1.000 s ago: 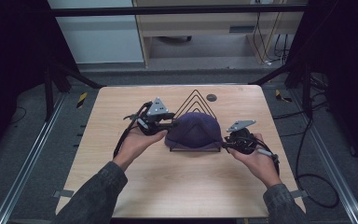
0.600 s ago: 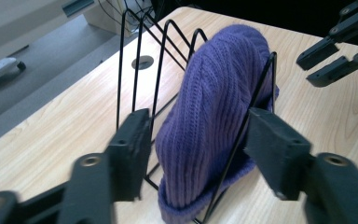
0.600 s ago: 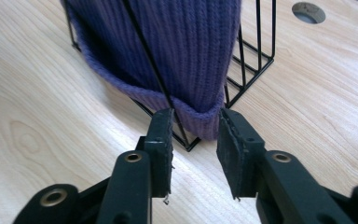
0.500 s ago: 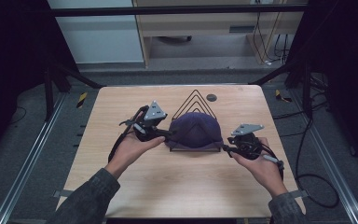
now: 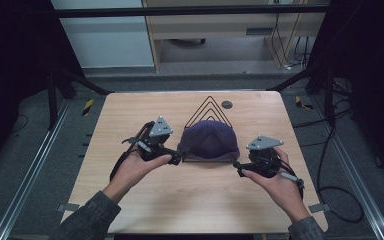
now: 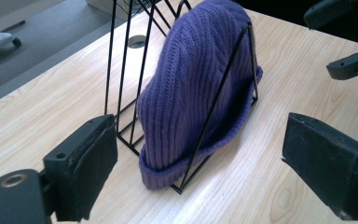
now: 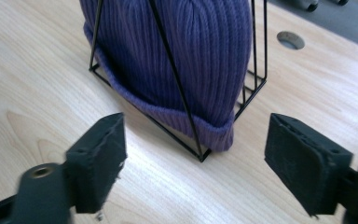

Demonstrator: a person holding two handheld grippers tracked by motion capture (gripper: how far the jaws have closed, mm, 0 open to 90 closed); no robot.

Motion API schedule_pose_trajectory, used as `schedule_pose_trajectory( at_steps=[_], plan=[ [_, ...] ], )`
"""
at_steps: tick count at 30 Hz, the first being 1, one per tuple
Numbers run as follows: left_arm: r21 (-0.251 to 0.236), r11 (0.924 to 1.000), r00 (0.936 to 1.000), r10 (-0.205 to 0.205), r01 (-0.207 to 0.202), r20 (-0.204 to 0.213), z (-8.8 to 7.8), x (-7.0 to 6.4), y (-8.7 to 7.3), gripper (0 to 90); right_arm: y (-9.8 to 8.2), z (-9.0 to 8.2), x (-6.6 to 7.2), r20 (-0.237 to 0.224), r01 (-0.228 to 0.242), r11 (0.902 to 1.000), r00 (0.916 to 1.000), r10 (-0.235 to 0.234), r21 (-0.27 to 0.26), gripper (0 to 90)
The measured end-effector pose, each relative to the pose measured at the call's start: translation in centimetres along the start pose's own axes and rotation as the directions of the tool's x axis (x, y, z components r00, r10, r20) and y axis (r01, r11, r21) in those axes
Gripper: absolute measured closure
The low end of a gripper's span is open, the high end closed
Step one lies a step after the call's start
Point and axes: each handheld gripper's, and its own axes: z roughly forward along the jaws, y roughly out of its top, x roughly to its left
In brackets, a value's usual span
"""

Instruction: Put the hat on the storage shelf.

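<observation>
A purple knitted beanie [image 5: 209,141] leans inside a black wire rack [image 5: 208,107] of nested triangles at the middle of the wooden table [image 5: 130,117]. My left gripper [image 5: 177,158] stands just off the hat's left end. Its jaws have just been opening and hold nothing. In the left gripper view the beanie [image 6: 196,88] and rack [image 6: 126,70] sit ahead of the open gripper [image 6: 214,170]. My right gripper [image 5: 236,167] is off the hat's right end; its jaws have also just been opening, empty. The right gripper view shows the beanie [image 7: 200,51] beyond the open gripper [image 7: 196,163].
A round cable hole [image 5: 226,104] lies in the table behind the rack. Bare wood lies in front of the hat. Metal frame rails and cables run on the floor to both sides. The other gripper's jaws [image 6: 349,63] show at the upper right of the left gripper view.
Both grippers have let go of the beanie and drawn outward and toward the front edge. The hat now rests on its own in the rack.
</observation>
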Motion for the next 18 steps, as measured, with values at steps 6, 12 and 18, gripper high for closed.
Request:
schedule_pose_trajectory(
  at_steps=[6,12,18],
  plan=[
    [-0.001,1.0,1.0,-0.001,0.001,0.002,-1.1,-0.9,-0.6,6.7,0.3,-0.5,0.3,-0.003,0.007,0.9998,1.0,-0.007,-0.018,9.9],
    [0.017,0.9998,0.9999,0.013,-0.013,-0.001,-2.3,-1.9,-1.4,5.5,0.6,-1.1,1.0,-0.029,0.02,0.9985,0.9994,-0.021,-0.051,7.5],
    [0.029,0.9996,0.9994,0.0,0.001,-0.035,-3.5,-1.6,-2.9,4.9,0.9,-1.6,2.5,-0.077,0.038,0.9961,0.996,-0.044,-0.079,7.2]
  ],
)
